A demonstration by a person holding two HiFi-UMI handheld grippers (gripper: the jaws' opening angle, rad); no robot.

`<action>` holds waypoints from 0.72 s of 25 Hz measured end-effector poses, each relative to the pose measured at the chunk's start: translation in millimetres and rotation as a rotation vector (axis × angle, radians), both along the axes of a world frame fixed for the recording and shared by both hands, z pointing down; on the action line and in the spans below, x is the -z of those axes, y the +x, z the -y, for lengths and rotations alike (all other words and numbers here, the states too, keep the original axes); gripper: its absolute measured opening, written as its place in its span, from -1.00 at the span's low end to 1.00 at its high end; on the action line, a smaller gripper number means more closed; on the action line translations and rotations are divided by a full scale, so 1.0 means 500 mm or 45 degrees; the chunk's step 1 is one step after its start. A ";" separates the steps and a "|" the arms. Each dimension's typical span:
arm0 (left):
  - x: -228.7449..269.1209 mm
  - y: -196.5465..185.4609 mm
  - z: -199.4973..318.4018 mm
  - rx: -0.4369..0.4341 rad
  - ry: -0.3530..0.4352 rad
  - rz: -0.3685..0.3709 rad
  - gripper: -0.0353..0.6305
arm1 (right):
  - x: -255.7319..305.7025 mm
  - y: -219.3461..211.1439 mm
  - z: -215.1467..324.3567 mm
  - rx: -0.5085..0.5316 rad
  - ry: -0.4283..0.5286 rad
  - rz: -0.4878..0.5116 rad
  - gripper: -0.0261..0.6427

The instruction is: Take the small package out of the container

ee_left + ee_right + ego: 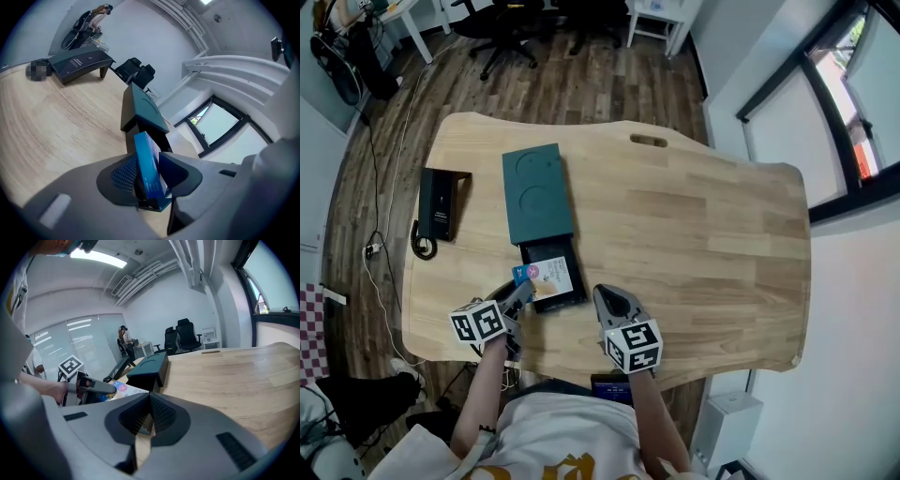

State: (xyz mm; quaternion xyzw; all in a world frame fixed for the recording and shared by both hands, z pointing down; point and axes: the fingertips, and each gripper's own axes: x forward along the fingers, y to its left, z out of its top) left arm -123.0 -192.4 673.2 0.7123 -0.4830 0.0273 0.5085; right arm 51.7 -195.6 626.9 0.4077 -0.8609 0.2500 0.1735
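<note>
A dark teal container (537,192) lies on the wooden table, its black drawer (572,298) pulled out toward me. A white printed package (553,276) lies in the drawer. My left gripper (521,289) is at the drawer's left front corner, shut on a small blue package (521,274). In the left gripper view the blue package (149,168) stands upright between the jaws, with the container (143,110) beyond it. My right gripper (607,298) rests just right of the drawer, shut and holding nothing. The right gripper view shows the container (149,366) and the left gripper (96,386).
A black device (441,204) with a coiled cable (423,247) lies on the table's left side. A handle slot (648,141) is cut near the far edge. The near table edge runs just below both grippers. Office chairs (502,28) stand beyond the table.
</note>
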 end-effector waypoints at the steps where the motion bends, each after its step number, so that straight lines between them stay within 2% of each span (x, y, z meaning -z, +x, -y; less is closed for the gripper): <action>1: 0.000 0.000 0.001 -0.002 -0.003 -0.004 -0.47 | 0.001 0.001 0.004 -0.005 0.000 0.005 -0.91; 8: 0.023 -0.010 0.006 0.075 0.000 -0.158 -0.55 | 0.015 0.027 0.015 -0.064 0.026 -0.035 -0.91; 13: 0.046 -0.013 0.008 0.083 0.062 -0.201 -0.59 | 0.020 0.030 0.012 -0.078 0.042 -0.057 -0.91; 18: 0.056 -0.019 0.007 0.145 0.072 -0.278 -0.61 | 0.033 0.022 0.005 -0.075 0.061 -0.054 -0.91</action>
